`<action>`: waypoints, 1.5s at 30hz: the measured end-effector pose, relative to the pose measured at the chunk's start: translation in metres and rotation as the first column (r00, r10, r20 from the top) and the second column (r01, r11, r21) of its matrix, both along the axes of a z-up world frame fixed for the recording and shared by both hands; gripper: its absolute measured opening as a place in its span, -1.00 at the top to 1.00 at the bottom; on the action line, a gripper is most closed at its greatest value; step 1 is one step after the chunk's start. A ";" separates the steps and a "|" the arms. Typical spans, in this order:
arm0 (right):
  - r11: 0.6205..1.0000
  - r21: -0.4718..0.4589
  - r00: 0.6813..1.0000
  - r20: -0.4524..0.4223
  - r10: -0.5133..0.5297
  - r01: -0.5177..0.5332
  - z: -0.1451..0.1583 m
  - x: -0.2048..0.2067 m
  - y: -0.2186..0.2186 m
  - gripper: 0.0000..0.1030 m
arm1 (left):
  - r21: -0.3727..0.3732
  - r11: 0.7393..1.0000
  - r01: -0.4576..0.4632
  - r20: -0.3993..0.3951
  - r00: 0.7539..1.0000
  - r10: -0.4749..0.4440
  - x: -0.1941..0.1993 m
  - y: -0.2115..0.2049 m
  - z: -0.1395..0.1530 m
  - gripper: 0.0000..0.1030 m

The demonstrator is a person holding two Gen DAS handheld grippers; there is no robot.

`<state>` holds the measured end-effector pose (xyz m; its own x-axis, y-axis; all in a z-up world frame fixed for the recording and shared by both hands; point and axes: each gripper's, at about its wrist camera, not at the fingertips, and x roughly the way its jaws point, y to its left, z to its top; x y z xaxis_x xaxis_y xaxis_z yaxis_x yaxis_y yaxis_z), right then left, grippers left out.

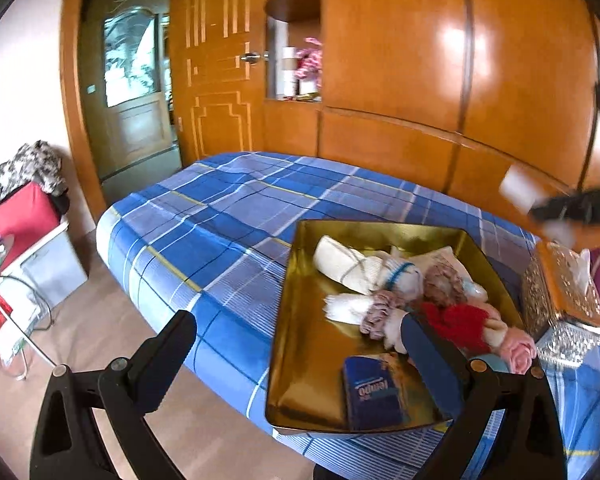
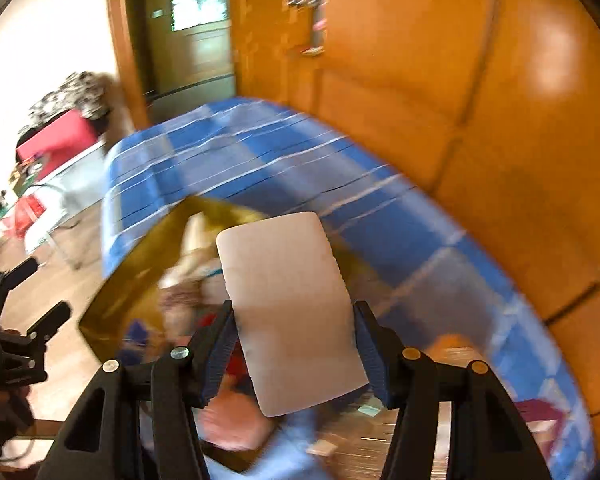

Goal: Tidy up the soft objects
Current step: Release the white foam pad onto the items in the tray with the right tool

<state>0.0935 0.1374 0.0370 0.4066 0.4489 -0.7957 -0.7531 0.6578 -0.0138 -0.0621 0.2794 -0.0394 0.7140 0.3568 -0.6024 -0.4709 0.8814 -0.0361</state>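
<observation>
A gold tray (image 1: 308,360) lies on the blue plaid bed. In it are a cream rolled cloth (image 1: 340,260), a white plush toy with a blue ribbon (image 1: 400,276), a dusty-pink scrunchie (image 1: 380,312), a red cloth (image 1: 456,320), a pink fabric rose (image 1: 520,352) and a blue tissue pack (image 1: 374,396). My left gripper (image 1: 296,320) is open, one finger over the tray's contents, the other off its left side. My right gripper (image 2: 294,308) is shut on a white soft pad (image 2: 284,280), carried above the blurred tray (image 2: 140,272). It also shows at the left wrist view's right edge (image 1: 580,206).
An ornate gold tissue box (image 1: 560,296) stands right of the tray. The bed (image 1: 220,220) runs back to a wooden wardrobe (image 1: 400,60) and an open door (image 1: 216,60). On the floor at left are a glass side table (image 1: 16,320) and a white box with a red bag (image 1: 20,216).
</observation>
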 end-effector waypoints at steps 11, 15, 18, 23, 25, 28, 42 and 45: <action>1.000 -0.011 0.990 -0.141 -0.021 0.020 -0.093 -0.023 0.071 -0.14 | -0.080 0.997 -0.019 0.021 1.000 0.020 0.001 0.006 -0.006 -0.99; 0.999 -0.035 0.996 -0.093 -0.010 0.007 -0.103 -0.029 0.073 -0.20 | -0.053 0.998 -0.018 0.010 1.000 0.019 0.002 -0.002 -0.005 -0.99; 1.000 -0.023 0.998 -0.062 -0.009 0.007 -0.104 -0.033 0.070 -0.21 | -0.034 0.999 -0.026 0.008 1.000 0.026 0.002 -0.008 -0.003 -0.99; 0.999 -0.015 0.998 -0.052 -0.047 0.047 -0.103 -0.034 0.060 -0.29 | -0.001 1.000 -0.024 0.002 1.000 0.024 0.002 -0.015 -0.003 -0.99; 0.998 -0.004 0.997 -0.044 -0.063 0.063 -0.101 -0.036 0.056 -0.38 | 0.004 1.000 -0.020 0.001 1.000 0.020 0.002 -0.017 -0.003 -0.99; 0.997 0.003 0.996 -0.039 -0.076 0.076 -0.099 -0.039 0.050 -0.38 | 0.004 1.000 -0.016 -0.006 1.000 0.017 0.003 -0.018 -0.004 -0.99; 0.982 0.104 0.987 0.001 -0.162 0.161 -0.076 -0.055 0.014 -0.38 | 0.013 1.000 0.007 -0.017 1.000 -0.006 0.004 -0.032 -0.004 -0.99; 0.976 0.119 0.982 0.023 -0.187 0.183 -0.071 -0.060 0.004 -0.38 | 0.017 1.000 0.008 -0.017 1.000 -0.007 0.004 -0.035 -0.003 -0.99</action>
<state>0.0336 0.1416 -0.0344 0.5168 0.4519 -0.7272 -0.6187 0.7842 0.0476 -0.0577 0.2448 -0.0427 0.7067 0.3621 -0.6078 -0.4647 0.8854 -0.0129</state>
